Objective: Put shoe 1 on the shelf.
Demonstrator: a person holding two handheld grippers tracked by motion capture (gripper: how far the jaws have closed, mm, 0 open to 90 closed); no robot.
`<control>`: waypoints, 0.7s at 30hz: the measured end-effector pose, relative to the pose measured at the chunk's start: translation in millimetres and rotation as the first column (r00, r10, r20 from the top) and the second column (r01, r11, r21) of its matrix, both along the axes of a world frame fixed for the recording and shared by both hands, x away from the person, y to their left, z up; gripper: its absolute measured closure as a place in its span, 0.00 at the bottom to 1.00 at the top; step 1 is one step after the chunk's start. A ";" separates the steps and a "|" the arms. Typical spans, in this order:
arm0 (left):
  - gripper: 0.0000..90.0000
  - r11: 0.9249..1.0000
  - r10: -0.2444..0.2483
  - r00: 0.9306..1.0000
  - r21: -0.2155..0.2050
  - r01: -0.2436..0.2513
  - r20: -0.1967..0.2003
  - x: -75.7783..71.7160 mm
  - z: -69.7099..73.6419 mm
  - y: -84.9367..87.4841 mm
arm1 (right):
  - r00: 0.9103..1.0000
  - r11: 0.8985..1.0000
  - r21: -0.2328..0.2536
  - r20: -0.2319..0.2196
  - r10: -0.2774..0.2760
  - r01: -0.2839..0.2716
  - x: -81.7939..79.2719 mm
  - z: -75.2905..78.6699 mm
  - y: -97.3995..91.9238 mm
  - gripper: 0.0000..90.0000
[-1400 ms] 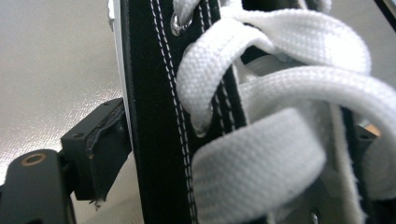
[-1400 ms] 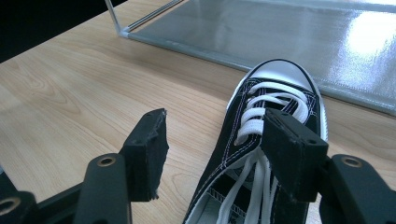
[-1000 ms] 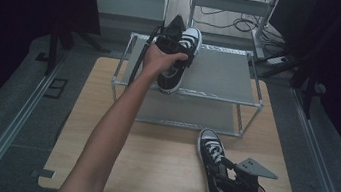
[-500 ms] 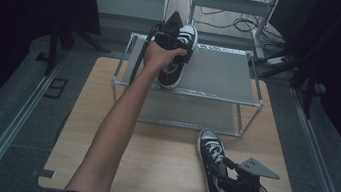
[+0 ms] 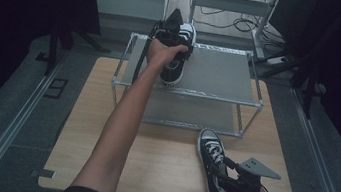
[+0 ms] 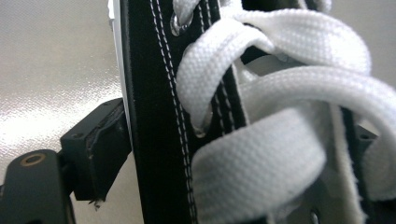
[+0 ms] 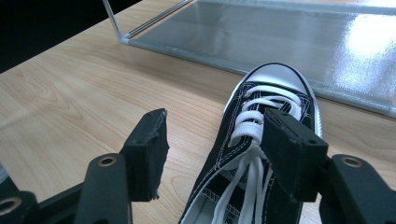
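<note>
Shoes sit at both levels of the metal rack; one black sneaker rests on its top shelf, clamped at the laced side by the left gripper; a second sneaker lies on the wooden table before the rack, the right gripper straddling its heel end with jaws spread, pads not pressing.

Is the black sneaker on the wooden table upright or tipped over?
Upright: the black canvas sneaker rests on its sole on the wooden table, white laces up, toe toward the rack.

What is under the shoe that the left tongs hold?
The grey top shelf of the rack lies under that shoe. Whether the sole touches it is hidden by the hand.
</note>
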State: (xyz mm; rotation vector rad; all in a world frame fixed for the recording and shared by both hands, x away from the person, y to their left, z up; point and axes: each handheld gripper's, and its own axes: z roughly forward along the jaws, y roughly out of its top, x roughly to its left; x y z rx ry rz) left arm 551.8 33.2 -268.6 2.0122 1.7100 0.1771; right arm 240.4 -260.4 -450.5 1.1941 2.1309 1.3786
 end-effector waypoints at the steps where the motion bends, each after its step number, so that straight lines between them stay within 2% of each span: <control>1: 0.16 1.000 0.005 1.000 -0.002 -0.005 0.000 1.3 -0.7 -0.1 | 1.000 1.000 -0.001 0.003 0.000 0.000 0.1 0.0 -0.3 0.45; 11: 0.16 0.997 0.071 0.997 0.010 -0.070 -0.035 13.2 -10.3 1.5 | 1.000 1.000 0.000 -0.001 -0.004 0.004 0.7 -0.2 -1.5 0.45; 16: 0.16 0.996 0.088 0.994 0.026 -0.087 -0.065 16.5 -17.1 6.3 | 1.000 1.000 -0.003 -0.002 -0.003 0.003 1.6 -1.3 -1.1 0.45; 21: 0.16 0.996 0.090 0.993 0.005 -0.090 -0.075 18.2 -19.4 9.0 | 1.000 1.000 -0.003 -0.005 -0.004 0.004 1.8 -2.0 -0.5 0.45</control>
